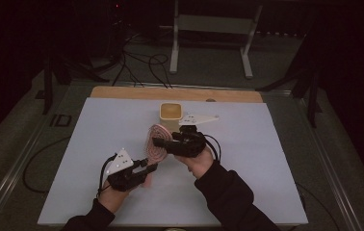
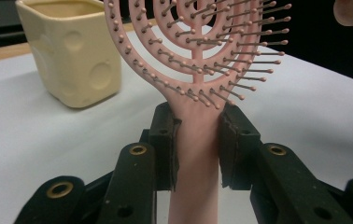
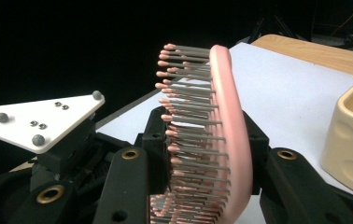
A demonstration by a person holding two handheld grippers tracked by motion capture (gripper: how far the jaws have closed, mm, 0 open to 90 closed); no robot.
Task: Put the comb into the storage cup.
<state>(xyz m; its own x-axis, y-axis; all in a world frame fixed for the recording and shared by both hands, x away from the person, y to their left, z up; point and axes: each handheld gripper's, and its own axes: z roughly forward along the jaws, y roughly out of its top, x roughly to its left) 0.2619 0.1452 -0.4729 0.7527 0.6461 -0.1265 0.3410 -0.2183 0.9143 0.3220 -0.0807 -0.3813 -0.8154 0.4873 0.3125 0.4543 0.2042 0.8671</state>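
Observation:
A pink hairbrush (image 1: 152, 145) with grey bristles is held up above the white mat between both grippers. My left gripper (image 1: 150, 169) is shut on its handle; in the left gripper view the pads (image 2: 165, 140) press both sides of the handle (image 2: 195, 154), just below the bristled head (image 2: 198, 42). My right gripper (image 1: 160, 143) comes in from the right and is shut across the brush head; in the right gripper view its jaws clamp the bristle side and the pink back (image 3: 228, 135). A cream square cup (image 1: 170, 111) stands on the mat just behind the brush.
The white mat (image 1: 247, 159) covers most of a wooden table, whose bare edge (image 1: 175, 94) runs along the back. On the dark floor beyond are a metal stand (image 1: 209, 43) and cables (image 1: 141, 62). The left gripper's white plate (image 3: 44, 119) sits close to the right gripper's jaws.

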